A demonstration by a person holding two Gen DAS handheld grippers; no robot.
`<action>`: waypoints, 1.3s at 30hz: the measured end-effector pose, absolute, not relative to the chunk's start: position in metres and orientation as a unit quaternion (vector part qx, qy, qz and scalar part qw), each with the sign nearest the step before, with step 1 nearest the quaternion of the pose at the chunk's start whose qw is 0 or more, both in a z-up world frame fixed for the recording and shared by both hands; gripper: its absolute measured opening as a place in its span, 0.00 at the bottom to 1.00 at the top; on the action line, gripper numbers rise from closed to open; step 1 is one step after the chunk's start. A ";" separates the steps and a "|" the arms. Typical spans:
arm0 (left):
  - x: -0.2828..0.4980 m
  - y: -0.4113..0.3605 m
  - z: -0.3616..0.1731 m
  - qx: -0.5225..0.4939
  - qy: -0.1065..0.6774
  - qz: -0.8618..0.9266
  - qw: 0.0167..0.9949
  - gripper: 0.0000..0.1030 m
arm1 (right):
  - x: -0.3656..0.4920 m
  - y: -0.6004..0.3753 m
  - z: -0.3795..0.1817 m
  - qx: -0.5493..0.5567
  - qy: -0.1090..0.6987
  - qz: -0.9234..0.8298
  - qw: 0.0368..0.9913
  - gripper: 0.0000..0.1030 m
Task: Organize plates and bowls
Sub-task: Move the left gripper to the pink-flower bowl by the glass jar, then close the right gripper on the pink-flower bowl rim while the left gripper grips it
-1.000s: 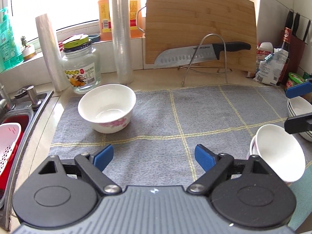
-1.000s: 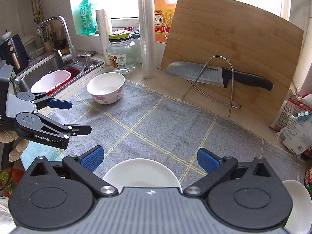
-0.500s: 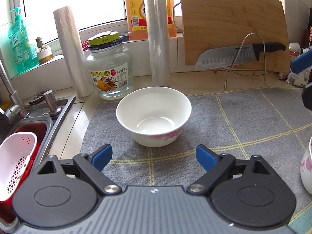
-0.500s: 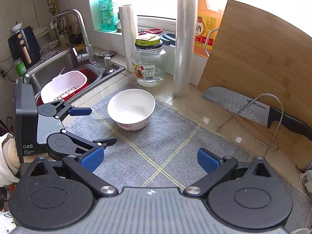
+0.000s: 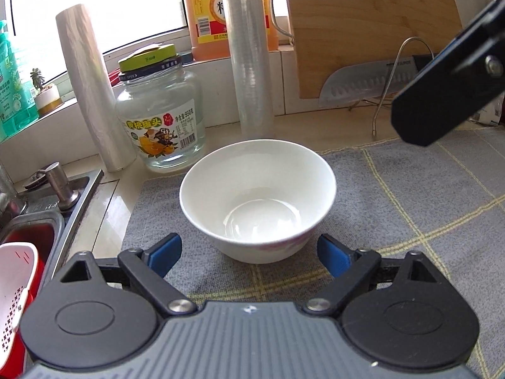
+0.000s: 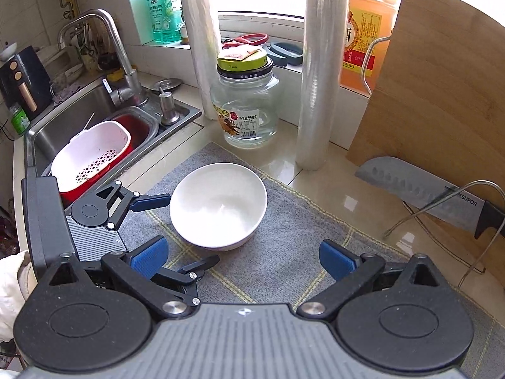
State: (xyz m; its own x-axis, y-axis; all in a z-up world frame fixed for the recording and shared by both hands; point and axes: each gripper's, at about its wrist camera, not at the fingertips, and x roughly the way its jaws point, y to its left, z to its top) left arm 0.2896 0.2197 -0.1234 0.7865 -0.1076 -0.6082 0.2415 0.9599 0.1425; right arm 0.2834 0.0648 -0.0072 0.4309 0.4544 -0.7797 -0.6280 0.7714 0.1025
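A white bowl (image 5: 257, 200) with a pink flower pattern stands upright and empty on the grey checked mat (image 5: 410, 195). It also shows in the right wrist view (image 6: 217, 205). My left gripper (image 5: 249, 252) is open, its blue pads on either side of the bowl's near wall, close but apart from it. In the right wrist view the left gripper (image 6: 176, 230) straddles the bowl's left side. My right gripper (image 6: 243, 257) is open and empty, just right of and behind the bowl; one of its fingers (image 5: 442, 94) shows at the upper right of the left wrist view.
A glass jar (image 5: 159, 110), two rolls of plastic wrap (image 5: 249, 47) and an oil bottle (image 5: 208, 9) stand behind the bowl. A cutting board (image 6: 442, 79) and a knife (image 6: 419, 189) on a wire rack are at the right. The sink (image 6: 79, 120) with a white colander (image 6: 91, 154) is at the left.
Both grippers have moved left toward the flowered bowl, away from the bowls at the right. The left gripper has closed in until its open pads flank the bowl.
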 end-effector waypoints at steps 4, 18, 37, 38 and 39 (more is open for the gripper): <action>0.295 0.222 -0.124 0.105 0.311 -0.105 0.939 0.90 | 0.297 0.080 -0.012 -0.112 0.431 0.331 0.832 1.00; 0.298 0.226 -0.125 0.086 0.299 -0.122 0.942 0.89 | 0.341 0.124 -0.044 -0.137 0.473 0.350 0.797 0.89; 0.300 0.232 -0.121 0.065 0.281 -0.140 0.947 0.88 | 0.374 0.145 -0.076 -0.129 0.494 0.371 0.775 0.77; 0.300 0.232 -0.121 0.064 0.281 -0.140 0.947 0.88 | 0.374 0.145 -0.076 -0.127 0.494 0.373 0.775 0.77; 0.300 0.231 -0.121 0.065 0.282 -0.140 0.947 0.88 | 0.373 0.145 -0.076 -0.127 0.494 0.375 0.774 0.77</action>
State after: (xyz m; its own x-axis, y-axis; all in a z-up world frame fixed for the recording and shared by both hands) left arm 0.3003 0.2312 -0.1212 0.8019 -0.2288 -0.5520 0.3015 0.9525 0.0433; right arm 0.3734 0.1448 -0.0765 0.2306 0.4550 -0.8601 -0.7056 0.6869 0.1742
